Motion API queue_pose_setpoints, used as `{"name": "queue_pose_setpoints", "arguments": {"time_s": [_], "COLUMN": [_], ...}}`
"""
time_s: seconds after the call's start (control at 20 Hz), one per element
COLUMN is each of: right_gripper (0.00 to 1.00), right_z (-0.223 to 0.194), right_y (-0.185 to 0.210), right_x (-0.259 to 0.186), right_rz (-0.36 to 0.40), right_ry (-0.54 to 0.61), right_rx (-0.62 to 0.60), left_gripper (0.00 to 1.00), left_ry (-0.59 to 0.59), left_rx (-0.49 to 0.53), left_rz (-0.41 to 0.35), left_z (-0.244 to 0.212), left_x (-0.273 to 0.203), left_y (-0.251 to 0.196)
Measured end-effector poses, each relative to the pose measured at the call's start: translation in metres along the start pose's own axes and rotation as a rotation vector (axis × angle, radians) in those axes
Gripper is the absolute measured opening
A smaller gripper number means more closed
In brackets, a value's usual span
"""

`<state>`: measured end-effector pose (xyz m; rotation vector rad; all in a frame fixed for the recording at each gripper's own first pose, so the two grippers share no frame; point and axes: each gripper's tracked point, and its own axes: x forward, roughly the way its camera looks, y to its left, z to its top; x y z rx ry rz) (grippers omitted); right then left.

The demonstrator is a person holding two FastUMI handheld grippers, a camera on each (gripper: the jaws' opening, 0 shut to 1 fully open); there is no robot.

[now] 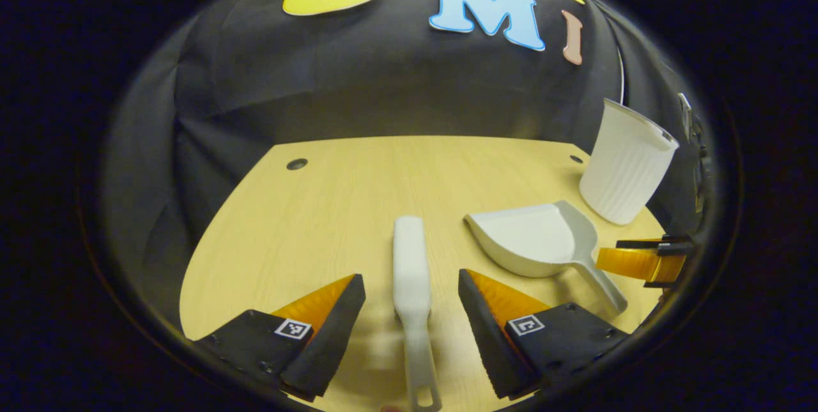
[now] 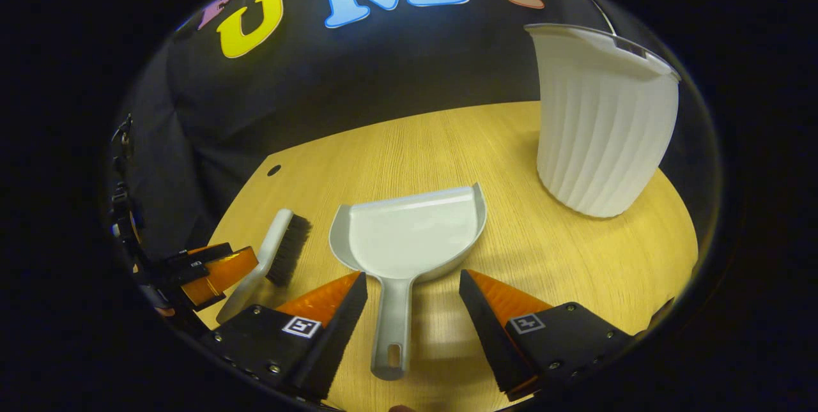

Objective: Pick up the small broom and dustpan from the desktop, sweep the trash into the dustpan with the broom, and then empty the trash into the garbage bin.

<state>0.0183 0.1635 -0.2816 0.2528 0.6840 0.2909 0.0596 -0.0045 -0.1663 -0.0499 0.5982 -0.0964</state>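
Plainly, both of my tongs stood spread, and neither had hold of anything. My left tongs (image 1: 412, 310) hung low over the table (image 1: 307, 220) with the small broom (image 1: 412, 271) lying between the fingers, its handle running toward me and ending in a hanging loop. My right tongs (image 2: 412, 310) straddled the handle of the dustpan (image 2: 409, 233), whose open mouth faced away from me toward the booth's wall. In the right gripper view the broom (image 2: 275, 252) lay just left of the pan, dark bristles turned toward it, with the left tongs (image 2: 211, 274) near its handle.

I judged both tools to be light, stiff moulded plastic, smooth enough to slip or twist in a loose pinch. The broom handle looked narrow and flat-sided, so I reckoned the best hold was across the handle just behind the head, where it would not swing while sweeping. The dustpan would tip forward if gripped at the far end of its handle; a hold close to the pan seemed steadier.

The garbage bin (image 2: 604, 124), a white ribbed tub, stood upright at the table's far right corner, near the pan but apart from it. It looked light too, and a careless knock could topple it. I could make out no trash on the table.
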Motion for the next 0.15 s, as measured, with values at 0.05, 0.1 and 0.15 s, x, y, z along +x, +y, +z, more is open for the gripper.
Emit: {"name": "queue_pose_setpoints", "arguments": {"time_s": [0.05,0.1,0.15], "right_gripper": [0.96,0.96,0.96], "right_z": [0.006,0.012,0.018], "right_y": [-0.001,-0.002,-0.003], "right_x": [-0.007,-0.012,-0.019], "right_rz": [-0.002,0.001,0.002], "right_ry": [-0.019,-0.041,-0.063], "right_rx": [-0.011,-0.023,-0.034], "left_gripper": [0.96,0.96,0.96], "left_ry": [-0.029,-0.057,-0.083], "left_rx": [-0.007,-0.014,-0.019], "left_rz": [0.01,0.02,0.03], "left_z": [0.009,0.016,0.023], "left_x": [-0.007,-0.015,-0.023], "left_y": [0.0,0.0,0.0]}}
